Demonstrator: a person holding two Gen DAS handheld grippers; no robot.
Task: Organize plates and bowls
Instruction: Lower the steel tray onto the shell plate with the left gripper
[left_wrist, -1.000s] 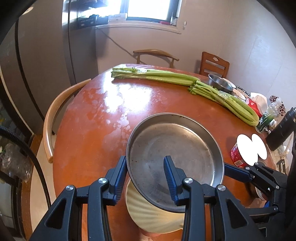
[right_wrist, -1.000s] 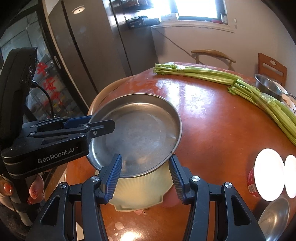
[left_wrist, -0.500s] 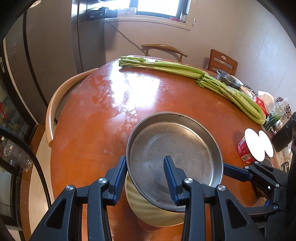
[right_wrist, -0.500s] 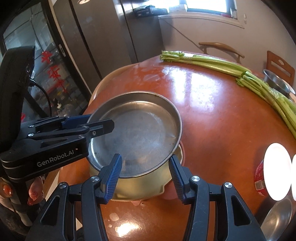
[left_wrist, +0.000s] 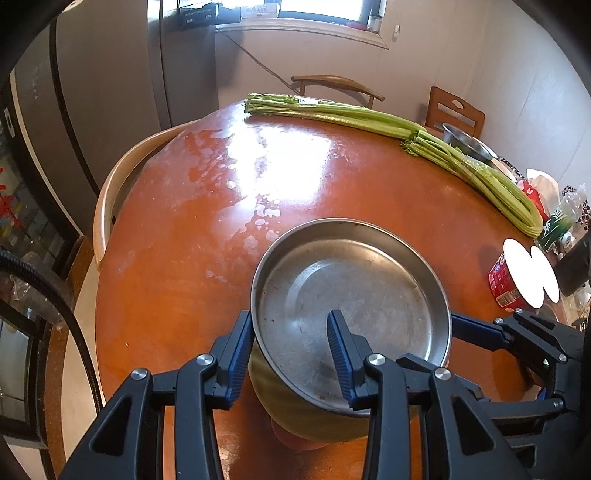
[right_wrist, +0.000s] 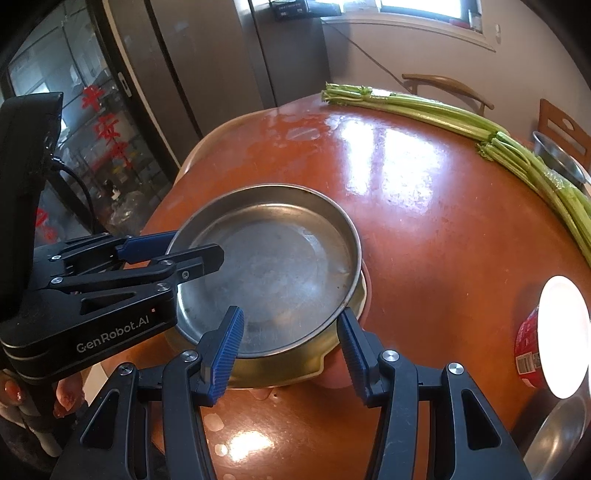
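A round steel plate (left_wrist: 351, 295) sits on top of a cream scalloped bowl (left_wrist: 295, 417) near the front edge of the round red-brown table (left_wrist: 207, 229). My left gripper (left_wrist: 290, 354) is open, its two blue fingers astride the plate's near-left rim. In the right wrist view the steel plate (right_wrist: 273, 266) rests in the cream bowl (right_wrist: 295, 365). My right gripper (right_wrist: 288, 347) is open, straddling the plate's near rim. The left gripper (right_wrist: 173, 247) shows at the plate's left edge there.
Long bunches of celery (left_wrist: 369, 118) lie across the far side of the table. A small steel bowl (left_wrist: 467, 142) stands at the far right, a red tub with a white lid (left_wrist: 517, 280) on the right. Wooden chairs (left_wrist: 110, 184) ring the table.
The plate and bowl stack has come down onto the table surface; both grippers keep the same open hold around the plate's rim.
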